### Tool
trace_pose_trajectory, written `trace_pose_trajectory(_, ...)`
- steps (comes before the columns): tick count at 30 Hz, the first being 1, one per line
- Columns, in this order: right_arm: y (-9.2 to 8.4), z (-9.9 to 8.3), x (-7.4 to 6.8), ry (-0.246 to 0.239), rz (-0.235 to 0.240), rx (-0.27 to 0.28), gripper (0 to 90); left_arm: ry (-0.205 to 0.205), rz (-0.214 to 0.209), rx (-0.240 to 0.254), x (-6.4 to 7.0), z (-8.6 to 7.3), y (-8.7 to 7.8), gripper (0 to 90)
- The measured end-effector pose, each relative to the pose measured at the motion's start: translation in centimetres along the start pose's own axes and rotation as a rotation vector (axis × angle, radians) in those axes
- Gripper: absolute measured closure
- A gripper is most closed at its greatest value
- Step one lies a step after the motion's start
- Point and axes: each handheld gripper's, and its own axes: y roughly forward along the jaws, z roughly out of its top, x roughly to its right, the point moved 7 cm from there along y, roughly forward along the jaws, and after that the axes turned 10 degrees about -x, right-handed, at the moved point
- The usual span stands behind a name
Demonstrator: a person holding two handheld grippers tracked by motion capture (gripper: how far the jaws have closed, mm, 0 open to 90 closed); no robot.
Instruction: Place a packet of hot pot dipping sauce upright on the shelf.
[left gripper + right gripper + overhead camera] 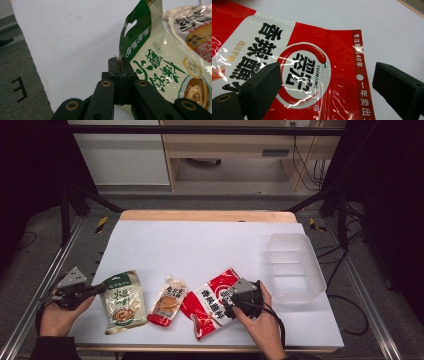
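A green-and-cream food pouch (122, 302) lies at the front left of the white table sheet (200, 245). My left gripper (101, 289) is shut on that pouch's upper left edge. In the left gripper view the two jaws (120, 68) pinch the green edge of the pouch (155, 57) between them. A red-and-white seasoning pouch (210, 306) lies at the front centre. My right gripper (228, 303) hovers over its right part, open. In the right gripper view the jaws (329, 85) stand wide apart above the red pouch (304, 72), not pressing on it.
A small orange spouted pouch (168, 302) lies between the two larger pouches, and its top also appears beside the green one (192, 27). A clear plastic bin (300, 292) stands at the right of the sheet. Metal frame rails run along both table sides.
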Motion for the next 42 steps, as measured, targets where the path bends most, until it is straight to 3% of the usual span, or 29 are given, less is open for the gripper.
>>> trace_pose_trajectory(3, 0.0, 0.0, 0.1, -0.001, 0.001, 0.005, 9.1, 0.034, -0.028, 0.034, 1.0, 1.1, -2.1, 90.0)
trace_pose_trajectory(10, -0.2, -0.1, 0.3, 0.006, -0.003, 0.002, 9.1, 0.089, -0.057, 0.052, 2.4, 2.3, -4.1, 90.0)
trace_pose_trajectory(14, -0.1, 0.1, 0.3, 0.007, 0.000, 0.008, 9.1, 0.139, -0.080, 0.073, 3.6, 3.1, -6.5, 90.0)
trace_pose_trajectory(19, 0.0, 0.1, 0.0, -0.002, 0.010, -0.001, 8.9, 0.223, -0.094, 0.046, 5.1, 3.7, -7.2, 90.0)
trace_pose_trajectory(22, 0.0, 0.1, 0.0, -0.005, 0.010, 0.001, 8.9, 0.219, -0.109, 0.049, 5.4, 3.9, -7.4, 90.0)
trace_pose_trajectory(28, 0.0, 0.0, 0.3, 0.001, 0.017, 0.008, 8.9, 0.236, -0.093, 0.047, 5.5, 4.2, -8.7, 90.0)
trace_pose_trajectory(30, -0.1, 0.1, 0.3, 0.003, 0.019, 0.011, 8.9, 0.234, -0.092, 0.057, 5.4, 4.2, -9.4, 90.0)
trace_pose_trajectory(33, -0.3, 0.1, 0.4, 0.002, 0.022, 0.019, 8.8, 0.212, -0.082, 0.113, 5.0, 4.5, -10.8, 90.0)
trace_pose_trajectory(39, -0.3, 0.1, 0.4, 0.000, 0.019, 0.016, 8.7, 0.181, -0.043, 0.133, 4.7, 5.3, -10.7, 90.0)
trace_pose_trajectory(42, -0.3, 0.2, 0.3, -0.002, 0.023, 0.014, 8.6, 0.203, -0.029, 0.146, 4.6, 6.2, -10.4, 90.0)
